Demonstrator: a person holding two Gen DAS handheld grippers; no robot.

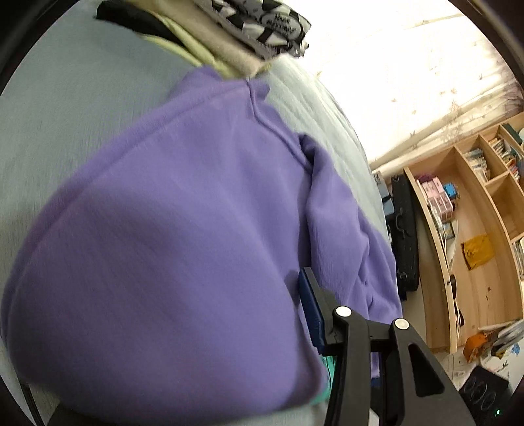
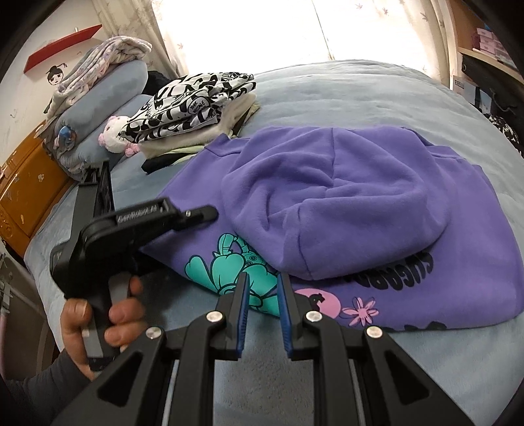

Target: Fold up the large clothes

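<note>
A: From the left wrist view, we see the purple hoodie (image 1: 183,209) filling most of the picture, spread on the pale blue bedspread (image 1: 65,108). Its cloth is blurred; one sleeve (image 1: 330,209) runs down the right side, creased along its length.

B: And the left gripper (image 1: 314,314)? We make out only one blue-padded finger (image 1: 311,308) beside the cloth; the other is hidden, so we cannot tell how wide it stands or whether it holds anything.

A: At the far end a stack of folded clothes (image 1: 249,29) touches the hoodie's edge. A wooden shelf unit (image 1: 471,229) stands to the right.

B: From the right wrist view, we see the hoodie lying folded on the bed, hood (image 2: 334,203) laid over the chest, a teal cartoon print (image 2: 229,272) and pink flower (image 2: 362,309) at the near edge.

A: Our right gripper (image 2: 263,295) hovers over that near edge, jaws narrow, nothing between them. The person's hand (image 2: 98,314) grips the other tool at the left.
</note>
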